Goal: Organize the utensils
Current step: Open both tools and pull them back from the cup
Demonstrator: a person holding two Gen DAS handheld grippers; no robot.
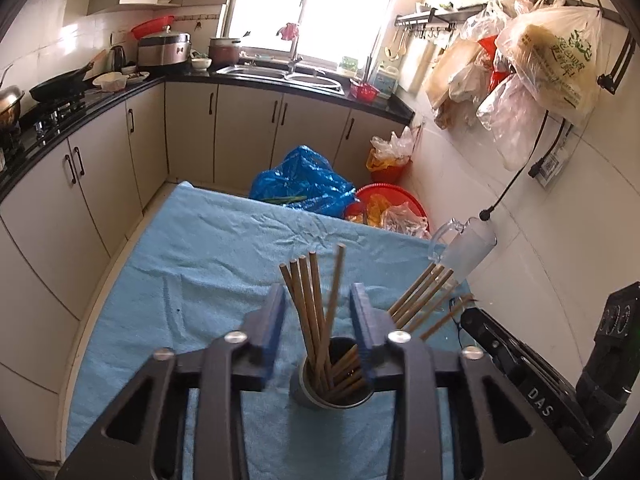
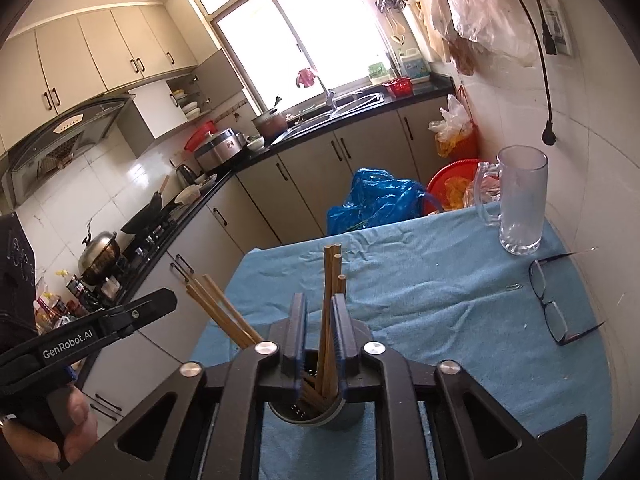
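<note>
Two claws parted [image 1: 318, 322] [image 2: 319, 330], chopsticks [image 1: 316, 312] loose, upright in cup [image 1: 304, 394]

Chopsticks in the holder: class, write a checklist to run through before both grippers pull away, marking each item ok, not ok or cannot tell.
1. Chopsticks have their lower ends inside the holder: ok.
2. Holder stands upright on the blue cloth: ok.
3. Left gripper has let go, pads clear of the sticks: ok.
4. Right gripper has let go: cannot tell, its narrow gap has sticks close against one pad.
5. Glass mug and glasses lie clear of the holder: ok.
</note>
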